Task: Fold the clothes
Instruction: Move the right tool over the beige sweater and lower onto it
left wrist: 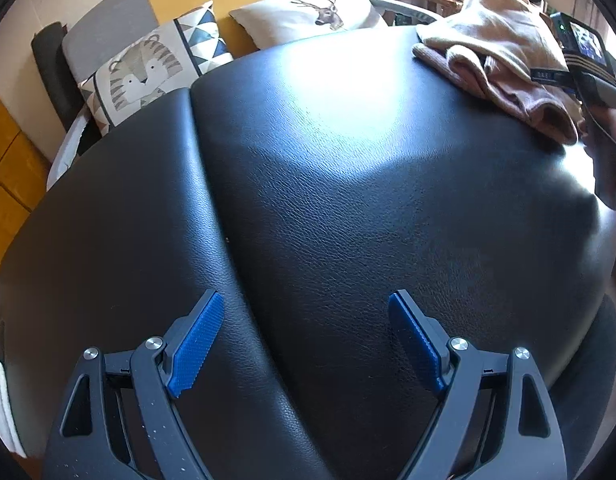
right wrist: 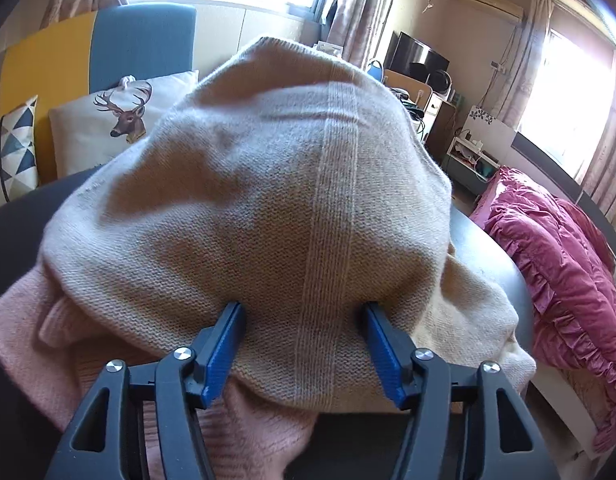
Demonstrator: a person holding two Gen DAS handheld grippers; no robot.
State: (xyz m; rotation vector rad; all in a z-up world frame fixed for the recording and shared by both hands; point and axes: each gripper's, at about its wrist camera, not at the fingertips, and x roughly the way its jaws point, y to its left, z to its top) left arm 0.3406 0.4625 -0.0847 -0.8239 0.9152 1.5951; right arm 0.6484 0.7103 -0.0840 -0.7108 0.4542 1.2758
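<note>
ITEM: right gripper (right wrist: pixel 302 344) – jaws spread wide, a bulge of beige knit sweater (right wrist: pixel 268 200) sits between the blue pads (right wrist: pixel 222 350); pads look to touch the knit at both sides but no squeeze shows, so not read as a grip yet

ITEM: left gripper (left wrist: pixel 306 344) – jaws spread, nothing between; hangs over bare black leather surface (left wrist: pixel 347 180), near side, well apart from the clothes

ITEM: beige knit sweater – crumpled heap at far right of the leather surface, lying on top of pink knit garment (right wrist: pixel 36 320), which pokes out at left and near side. In left wrist view the pile (left wrist: pixel 495 60) sits far right, w/ the right tool's body partly over it

STEP (judged): taking the top sweater off the pile to lay it flat for folding. To do well: close on the beige layer only, not the pink one under it; take a hem or shoulder edge rather than a mid-body bulge, so it opens out when lifted; bring left gripper across to a 2nd edge before spreading on the clear leather area at centre

RISK (judged): thick fold may slip; pink piece may drag along

CONTAINERS: none seen – no basket, bin or drawer w/ clothes in either view. Cushions (left wrist: pixel 148 72) far left, magenta quilt (right wrist: pixel 567 280) at right, off the work surface
</note>
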